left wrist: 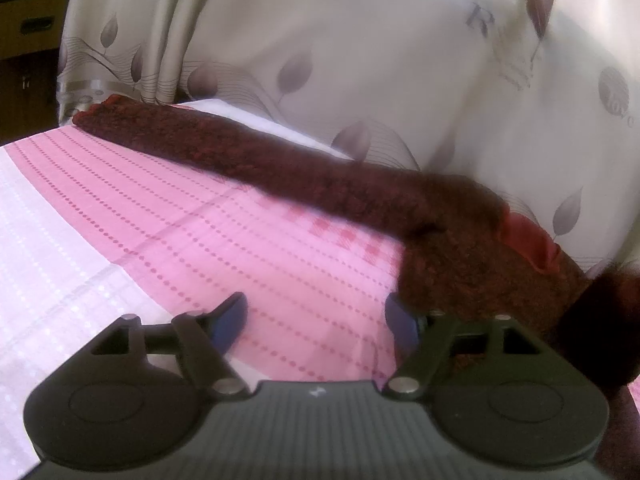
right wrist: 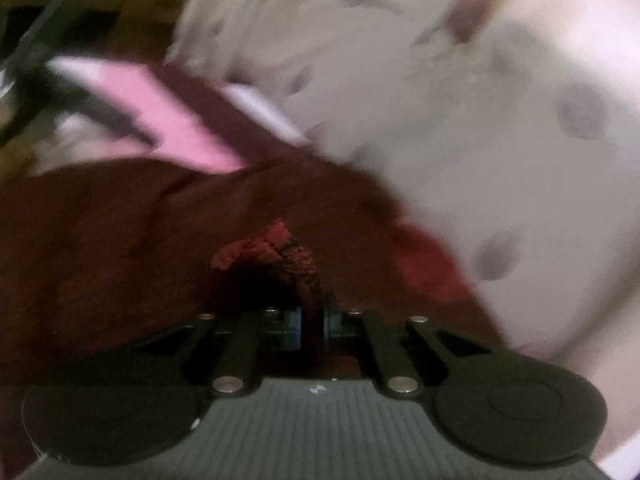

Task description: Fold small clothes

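Observation:
A dark maroon fuzzy garment (left wrist: 304,168) lies as a long folded band across the pink dotted bedsheet (left wrist: 200,240), running from far left to near right. A red label or lining (left wrist: 528,240) shows at its near right end. My left gripper (left wrist: 316,320) is open just above the sheet, its right finger (left wrist: 400,324) touching the garment's edge. In the blurred right wrist view my right gripper (right wrist: 310,328) is shut on a bunch of the maroon garment (right wrist: 120,248), whose fabric sticks up between the fingers.
A grey curtain with a leaf print (left wrist: 360,48) hangs close behind the bed, and it also shows in the right wrist view (right wrist: 480,120). A white strip of sheet (left wrist: 48,240) lies at the left. Dark furniture (left wrist: 28,32) stands at the far left.

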The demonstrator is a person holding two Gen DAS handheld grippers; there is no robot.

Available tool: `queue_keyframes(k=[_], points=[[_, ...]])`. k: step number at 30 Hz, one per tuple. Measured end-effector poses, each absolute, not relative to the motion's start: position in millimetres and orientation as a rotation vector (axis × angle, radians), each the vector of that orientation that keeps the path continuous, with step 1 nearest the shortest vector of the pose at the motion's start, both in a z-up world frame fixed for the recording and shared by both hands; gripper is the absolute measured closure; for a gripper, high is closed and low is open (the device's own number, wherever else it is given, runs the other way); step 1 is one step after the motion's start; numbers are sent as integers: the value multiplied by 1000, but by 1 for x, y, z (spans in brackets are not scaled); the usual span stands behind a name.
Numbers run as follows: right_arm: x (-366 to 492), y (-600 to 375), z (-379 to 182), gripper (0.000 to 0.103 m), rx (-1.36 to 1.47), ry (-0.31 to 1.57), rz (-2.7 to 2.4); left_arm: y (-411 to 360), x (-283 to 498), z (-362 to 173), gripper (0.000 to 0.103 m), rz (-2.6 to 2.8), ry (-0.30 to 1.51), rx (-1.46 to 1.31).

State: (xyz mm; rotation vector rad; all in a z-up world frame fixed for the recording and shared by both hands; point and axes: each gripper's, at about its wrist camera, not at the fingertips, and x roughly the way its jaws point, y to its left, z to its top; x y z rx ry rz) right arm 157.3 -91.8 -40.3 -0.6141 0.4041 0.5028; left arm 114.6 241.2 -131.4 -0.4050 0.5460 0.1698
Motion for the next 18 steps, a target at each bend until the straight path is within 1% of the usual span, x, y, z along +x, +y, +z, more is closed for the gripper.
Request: queue_keyframes(k=[4, 10, 13, 18], points=[[181, -158, 0, 94, -455, 352, 311, 241, 114, -131, 26, 168, 547, -405], [199, -289, 51, 94, -209, 274, -19, 239, 115, -131, 25, 172, 549, -397], [203, -348, 60, 94, -102, 258, -160, 238, 115, -131, 25, 175, 551, -392], [201, -431, 48, 93, 41, 272, -346, 237, 116, -131, 25, 179, 555, -383]])
